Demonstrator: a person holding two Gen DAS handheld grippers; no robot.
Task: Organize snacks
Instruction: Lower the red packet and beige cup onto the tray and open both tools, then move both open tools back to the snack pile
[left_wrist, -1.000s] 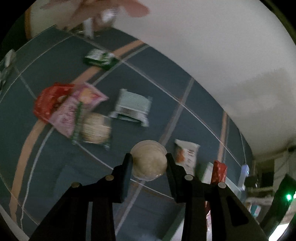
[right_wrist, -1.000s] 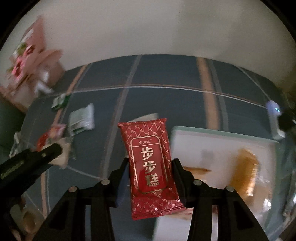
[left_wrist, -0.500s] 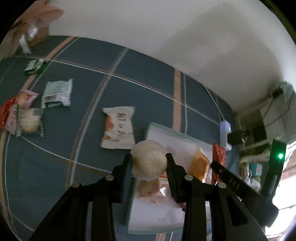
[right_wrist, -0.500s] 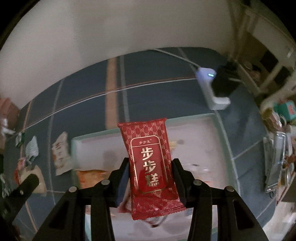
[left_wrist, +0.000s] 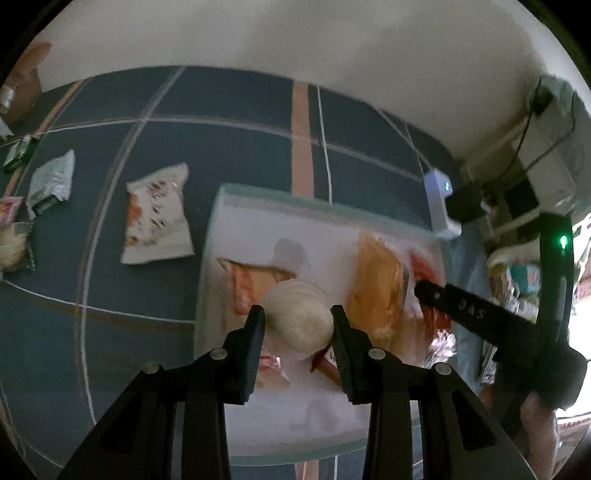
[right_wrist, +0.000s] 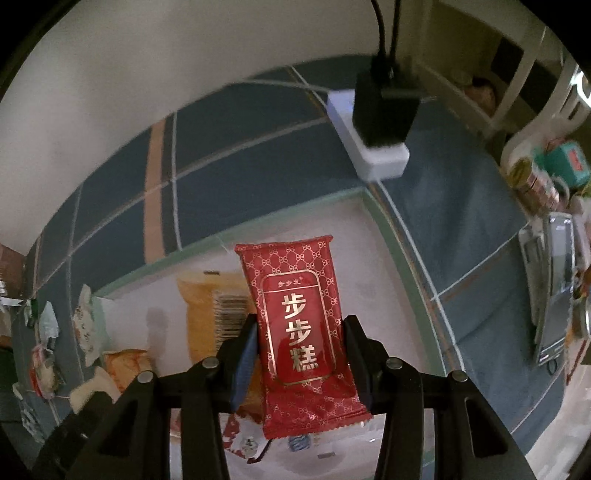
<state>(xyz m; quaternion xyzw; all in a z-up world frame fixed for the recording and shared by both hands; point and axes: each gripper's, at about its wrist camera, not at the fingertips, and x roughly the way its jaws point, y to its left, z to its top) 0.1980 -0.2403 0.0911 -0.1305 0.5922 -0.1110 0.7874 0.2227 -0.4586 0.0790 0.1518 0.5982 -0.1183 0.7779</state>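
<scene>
My left gripper is shut on a round pale wrapped snack and holds it above the white tray. My right gripper is shut on a red snack packet with gold writing, held upright over the same tray. The right gripper also shows in the left wrist view over the tray's right side. An orange packet and an orange-and-white packet lie in the tray.
On the blue plaid cloth left of the tray lie a white-and-orange packet, a pale green packet and more snacks at the far left. A white power strip with a black charger sits beyond the tray. Clutter stands at the right edge.
Both grippers have swung to the right with their snacks and now hang over the tray. The loose snacks on the cloth have slid to the left of view.
</scene>
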